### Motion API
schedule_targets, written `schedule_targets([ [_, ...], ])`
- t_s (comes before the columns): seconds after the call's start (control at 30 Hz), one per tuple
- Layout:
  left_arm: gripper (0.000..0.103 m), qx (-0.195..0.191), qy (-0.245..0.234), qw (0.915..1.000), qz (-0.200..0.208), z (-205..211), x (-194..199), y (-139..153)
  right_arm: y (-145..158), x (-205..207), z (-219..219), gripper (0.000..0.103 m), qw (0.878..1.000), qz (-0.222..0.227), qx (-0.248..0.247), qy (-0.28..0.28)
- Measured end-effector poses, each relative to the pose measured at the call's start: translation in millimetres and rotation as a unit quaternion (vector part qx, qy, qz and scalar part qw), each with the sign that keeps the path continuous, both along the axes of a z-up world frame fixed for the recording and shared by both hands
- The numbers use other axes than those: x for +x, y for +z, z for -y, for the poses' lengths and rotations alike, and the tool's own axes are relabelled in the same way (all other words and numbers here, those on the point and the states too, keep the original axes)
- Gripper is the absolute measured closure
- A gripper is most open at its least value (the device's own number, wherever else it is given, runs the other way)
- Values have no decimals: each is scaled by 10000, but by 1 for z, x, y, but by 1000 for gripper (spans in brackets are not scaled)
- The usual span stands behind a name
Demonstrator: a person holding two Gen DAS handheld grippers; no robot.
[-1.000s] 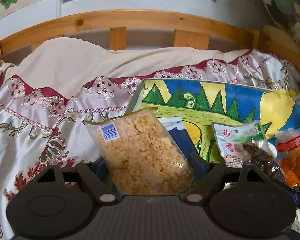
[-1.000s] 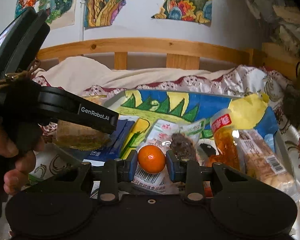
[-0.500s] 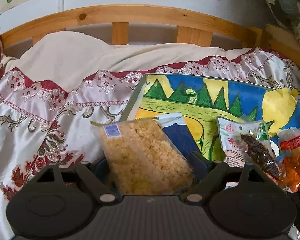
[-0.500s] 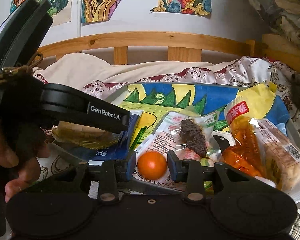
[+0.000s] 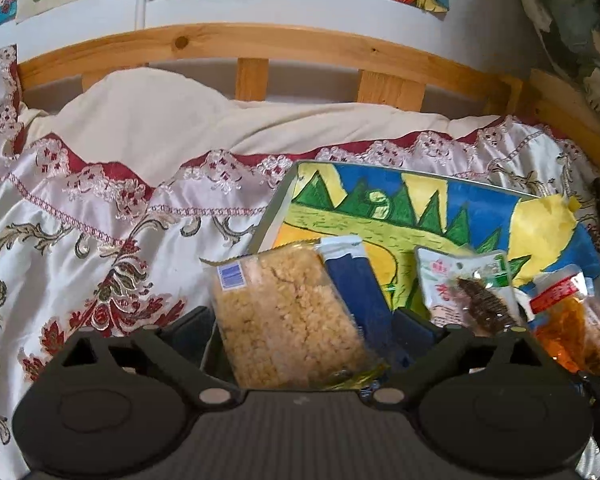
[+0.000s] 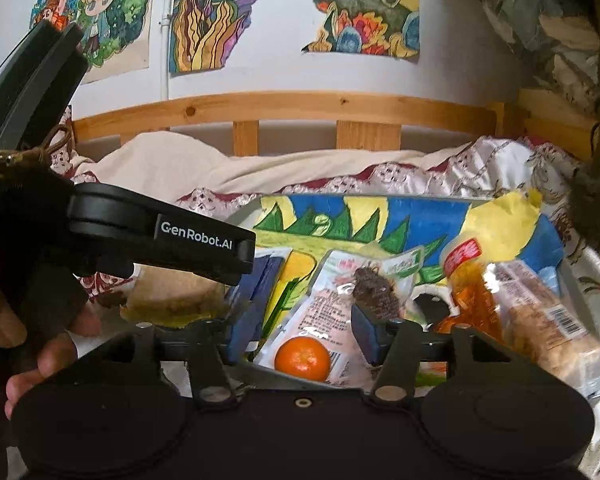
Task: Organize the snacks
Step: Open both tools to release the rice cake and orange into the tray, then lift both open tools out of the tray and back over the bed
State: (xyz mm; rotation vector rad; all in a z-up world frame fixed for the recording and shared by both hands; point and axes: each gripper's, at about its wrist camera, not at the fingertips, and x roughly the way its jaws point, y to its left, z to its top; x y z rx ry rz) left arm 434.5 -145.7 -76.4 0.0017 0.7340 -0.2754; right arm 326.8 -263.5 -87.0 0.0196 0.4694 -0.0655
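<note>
**Both snacks let go over the tray**

Since a second ago my right gripper (image 6: 300, 338) has parted from the orange (image 6: 302, 359), which now lies loose on a white packet inside the painted tray (image 5: 274, 216); its jaws are opening. My left gripper (image 5: 302, 330) is opening too, pads apart from the rice-crisp bag (image 5: 284, 316) between them. That bag's long axis runs straight ahead along my fingers, at the tray's left edge.

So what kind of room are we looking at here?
Most likely a bedroom, perhaps a child's. A wooden headboard runs behind a bed with an embroidered satin bedspread, and hand-coloured drawings are stuck on the wall. The snacks lie in a tray on the bed.
</note>
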Motion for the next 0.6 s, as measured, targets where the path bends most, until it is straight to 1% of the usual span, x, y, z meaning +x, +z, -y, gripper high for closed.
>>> schedule_targets([
  [0.07, 4, 25, -9, 10000, 6, 4, -3, 5, 6, -6, 2, 45, 10000, 53, -18, -36],
  [0.13, 4, -31, 5, 10000, 41, 5, -10, 12, 12, -11, 4, 40, 9999, 99, -32, -64],
  [0.17, 4, -73, 7, 9999, 91, 5, -14, 16, 15, -14, 7, 40, 9999, 131, -22, -102],
  [0.27, 1, -164, 45, 9990, 404, 1, -32, 31, 27, -24, 13, 37, 9995, 235, 12, -191],
  [0.33, 1, -232, 104, 9979, 603, -5, -45, 41, 36, -33, 17, 31, 9991, 344, 24, -243],
  [0.5, 1, -403, 317, 9945, 908, -25, -78, 65, 65, -63, 24, 20, 9969, 704, 144, -328],
  [0.6, 1, -478, 394, 9915, 1146, -38, -102, 79, 82, -84, 25, 13, 9950, 934, 106, -340],
])
